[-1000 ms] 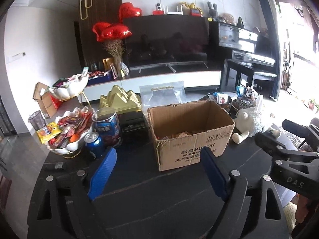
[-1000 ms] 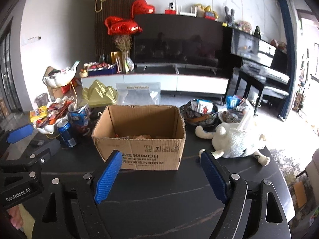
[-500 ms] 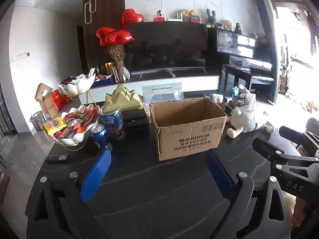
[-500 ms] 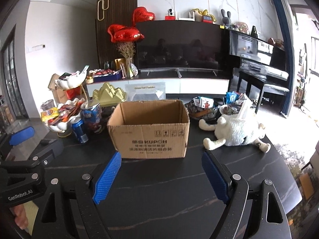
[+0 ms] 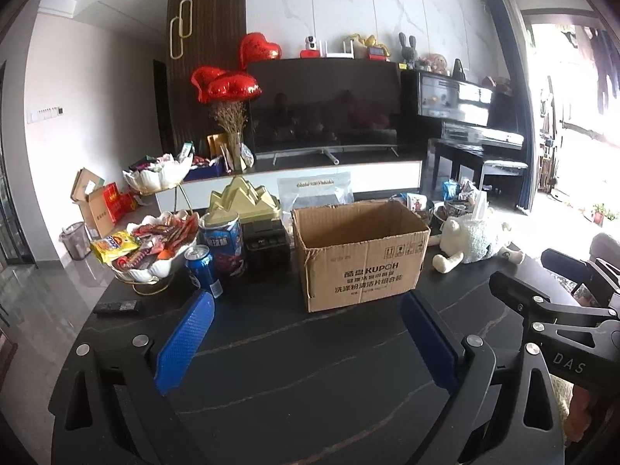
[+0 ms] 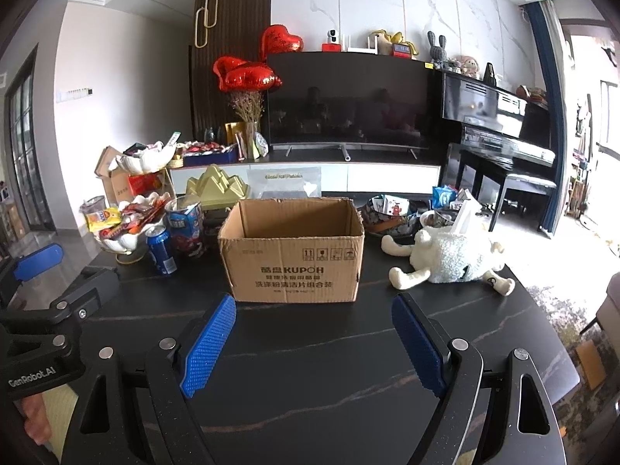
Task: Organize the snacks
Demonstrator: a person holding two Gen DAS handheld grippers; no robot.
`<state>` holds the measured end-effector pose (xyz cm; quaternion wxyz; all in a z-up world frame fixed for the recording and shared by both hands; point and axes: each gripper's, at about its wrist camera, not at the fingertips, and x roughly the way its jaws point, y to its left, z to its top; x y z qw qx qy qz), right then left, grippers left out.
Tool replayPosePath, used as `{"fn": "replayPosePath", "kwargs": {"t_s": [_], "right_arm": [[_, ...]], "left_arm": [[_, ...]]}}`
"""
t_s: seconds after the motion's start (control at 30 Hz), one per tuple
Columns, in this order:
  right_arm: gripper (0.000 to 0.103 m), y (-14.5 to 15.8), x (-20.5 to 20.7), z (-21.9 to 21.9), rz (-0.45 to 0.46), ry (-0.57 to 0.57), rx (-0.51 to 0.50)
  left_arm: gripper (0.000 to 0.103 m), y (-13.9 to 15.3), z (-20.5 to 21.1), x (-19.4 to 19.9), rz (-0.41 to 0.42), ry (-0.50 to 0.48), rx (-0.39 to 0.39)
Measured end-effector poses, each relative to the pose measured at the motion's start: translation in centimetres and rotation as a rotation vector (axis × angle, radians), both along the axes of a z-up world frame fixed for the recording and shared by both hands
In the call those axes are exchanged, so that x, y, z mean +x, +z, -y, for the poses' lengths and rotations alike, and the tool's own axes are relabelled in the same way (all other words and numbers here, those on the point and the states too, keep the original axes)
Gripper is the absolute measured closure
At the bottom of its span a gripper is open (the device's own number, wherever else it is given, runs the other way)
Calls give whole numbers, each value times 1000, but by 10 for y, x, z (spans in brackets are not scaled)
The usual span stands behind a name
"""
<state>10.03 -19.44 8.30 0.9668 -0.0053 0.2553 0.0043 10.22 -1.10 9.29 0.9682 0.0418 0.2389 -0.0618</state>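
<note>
Both hands hover over the dark tabletop (image 5: 310, 368), nothing held. The left gripper (image 5: 306, 341) has its jaws spread and just been opening wider; the right gripper (image 6: 314, 345) is spread too. The cardboard box (image 6: 294, 255) sits dead ahead, snacks heaped in the white dish (image 5: 147, 248) to its left. Best pick one packet, pinch it flat, clear the box rim.
</note>
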Motion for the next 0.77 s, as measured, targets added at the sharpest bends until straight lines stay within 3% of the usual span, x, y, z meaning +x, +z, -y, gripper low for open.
{"fn": "replayPosePath", "kwargs": {"t_s": [0.77], "right_arm": [[19, 3, -19, -11, 19, 5, -19]], "left_arm": [[4, 7, -8, -15, 25, 12, -13]]}}
